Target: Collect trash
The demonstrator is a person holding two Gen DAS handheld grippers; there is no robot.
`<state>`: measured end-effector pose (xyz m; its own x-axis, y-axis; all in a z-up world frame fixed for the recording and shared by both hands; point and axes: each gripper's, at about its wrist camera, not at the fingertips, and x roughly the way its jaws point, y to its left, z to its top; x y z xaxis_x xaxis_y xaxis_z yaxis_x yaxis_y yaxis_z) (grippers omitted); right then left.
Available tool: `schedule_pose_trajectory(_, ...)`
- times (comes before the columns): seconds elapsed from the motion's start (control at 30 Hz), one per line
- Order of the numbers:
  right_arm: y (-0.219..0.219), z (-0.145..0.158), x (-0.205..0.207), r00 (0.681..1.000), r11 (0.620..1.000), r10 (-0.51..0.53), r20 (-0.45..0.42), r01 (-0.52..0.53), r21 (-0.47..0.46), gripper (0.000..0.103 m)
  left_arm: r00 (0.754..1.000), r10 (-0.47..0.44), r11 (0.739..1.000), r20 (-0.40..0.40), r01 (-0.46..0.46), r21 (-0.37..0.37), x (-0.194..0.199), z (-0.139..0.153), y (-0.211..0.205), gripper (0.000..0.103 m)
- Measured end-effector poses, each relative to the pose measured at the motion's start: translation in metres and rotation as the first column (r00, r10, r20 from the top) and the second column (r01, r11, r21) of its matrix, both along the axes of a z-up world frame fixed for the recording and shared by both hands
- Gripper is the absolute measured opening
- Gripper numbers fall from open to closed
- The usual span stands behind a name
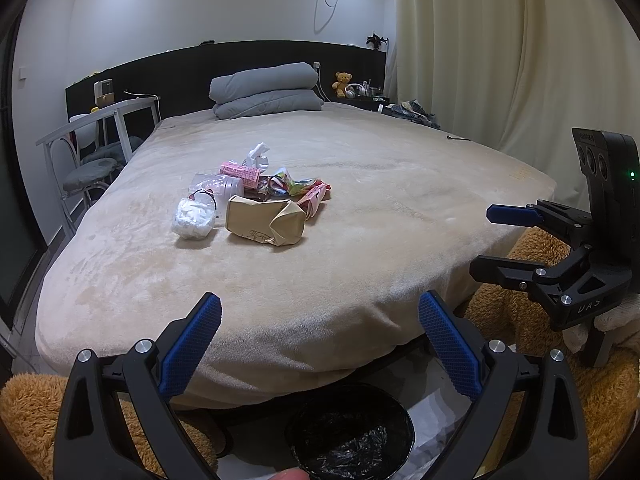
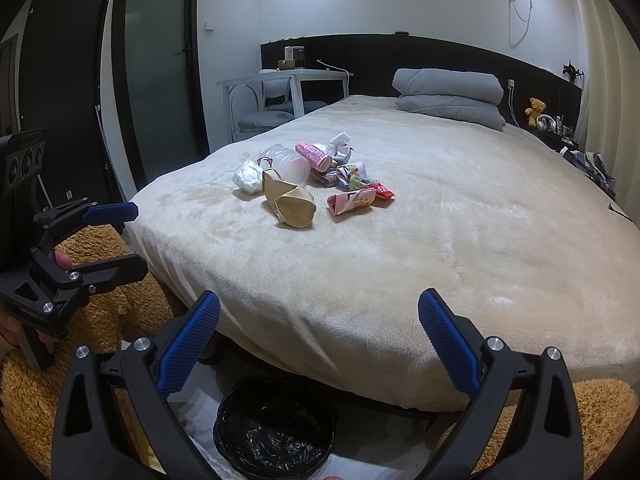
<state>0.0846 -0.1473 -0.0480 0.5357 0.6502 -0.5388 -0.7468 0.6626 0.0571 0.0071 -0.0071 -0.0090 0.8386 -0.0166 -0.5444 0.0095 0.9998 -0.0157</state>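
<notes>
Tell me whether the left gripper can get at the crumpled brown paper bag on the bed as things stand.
Probably yes. The left gripper is open and empty, and bare beige blanket lies between it and the crumpled brown paper bag, which sits at the pile's near edge. It would need a forward reach over the bed.

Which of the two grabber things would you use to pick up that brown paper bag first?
Probably the left gripper: the brown paper bag lies toward the left side of the bed. Both sets of jaws stand open and empty, short of the pile.
</notes>
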Motion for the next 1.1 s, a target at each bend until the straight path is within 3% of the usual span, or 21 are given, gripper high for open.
schedule_pose_trajectory(0.37, -0.002, 0.000, 0.000, 1.000, 1.000, -0.004, -0.002, 0.004, 0.008, 0.098, 1.000, 0.014, 1.000, 0.020, -0.014, -0.006, -0.005, 0.004, 0.005, 0.097)
schedule_pose_trajectory(0.53, -0.006, 0.004, 0.009, 1.000, 1.000, 0.006, -0.018, -0.006, 0.015, 0.098, 0.998, 0.064, 0.993, 0.003, -0.063, -0.098, -0.002, 0.006, 0.028, 0.097)
schedule_pose_trajectory(0.67, -0.003, 0.007, 0.023, 0.999, 1.000, 0.011, -0.046, -0.010, 0.020, 0.098, 0.990, 0.139, 0.985, -0.025, -0.141, -0.101, 0.005, 0.008, 0.041, 0.097)
schedule_pose_trajectory(0.77, 0.002, 0.007, 0.039, 0.997, 1.000, -0.006, -0.071, 0.006, 0.002, 0.098, 0.990, 0.135, 0.981, -0.046, -0.141, -0.134, 0.014, 0.010, 0.050, 0.097)
schedule_pose_trajectory(0.93, 0.011, 0.007, 0.075, 0.993, 1.000, -0.005, -0.119, 0.005, 0.004, 0.098, 0.990, 0.127, 0.989, -0.058, -0.131, -0.065, 0.036, 0.020, 0.058, 0.097)
schedule_pose_trajectory(1.1, 0.027, 0.013, 0.109, 0.992, 0.999, 0.054, -0.111, -0.053, 0.012, 0.098, 0.993, 0.103, 0.995, -0.066, -0.103, -0.002, 0.069, 0.030, 0.075, 0.097)
